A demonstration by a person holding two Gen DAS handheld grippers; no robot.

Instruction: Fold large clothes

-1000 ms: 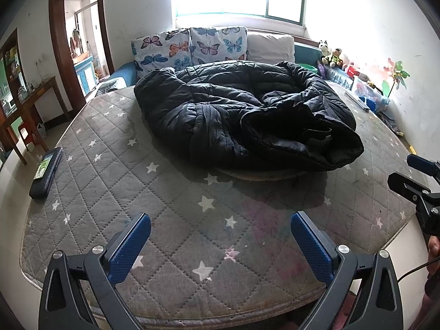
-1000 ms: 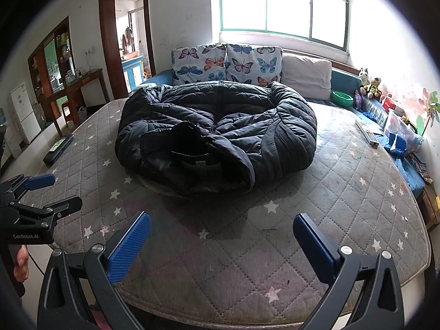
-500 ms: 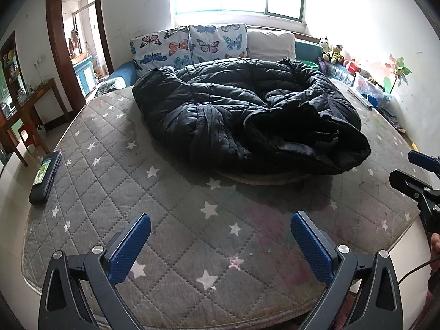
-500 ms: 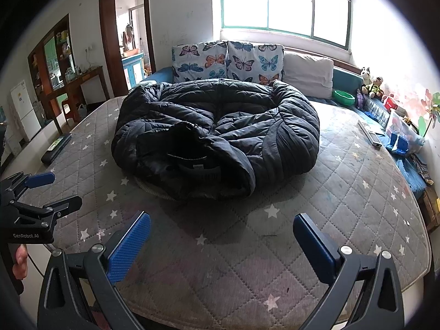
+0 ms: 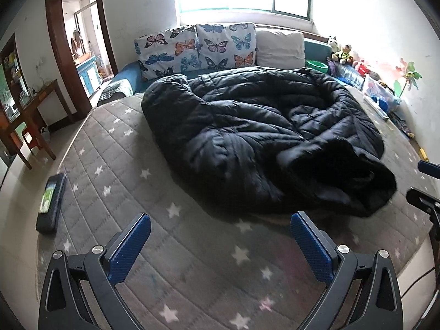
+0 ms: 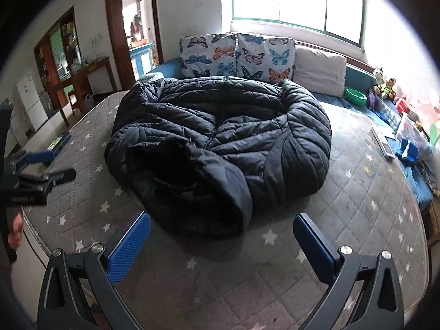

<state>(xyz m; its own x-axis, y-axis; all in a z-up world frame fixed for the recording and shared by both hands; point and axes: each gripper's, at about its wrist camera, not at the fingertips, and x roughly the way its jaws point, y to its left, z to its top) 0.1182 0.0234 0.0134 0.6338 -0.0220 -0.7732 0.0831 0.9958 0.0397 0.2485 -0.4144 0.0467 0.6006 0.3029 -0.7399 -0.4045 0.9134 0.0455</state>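
The black puffer coat [image 6: 220, 143] lies crumpled mid-mattress [image 6: 357, 206], hood toward me, its length running away toward the butterfly pillows [image 6: 236, 55]. Both my grippers hover short of the hood, empty, fingers spread: my right gripper [image 6: 221, 236] looks nearer than my left gripper [image 5: 220, 233].

One black jacket [image 5: 261, 143] lies on one mattress [image 5: 115, 170]. Two butterfly pillows [image 5: 167, 52] stand at the top centre of the frame, with one plain pillow [image 5: 279, 45] to their right. Two grippers: the left [image 5: 220, 243] at the bottom of its own view, the right [image 6: 221, 243] likewise, each with two blue pads [image 5: 129, 250]. One dark flat box [image 5: 51, 203] sits at the mattress's left edge. One green bowl [image 6: 356, 95] is at upper right, near two stuffed toys [image 6: 385, 84]. One window [image 6: 297, 0] fills the top.
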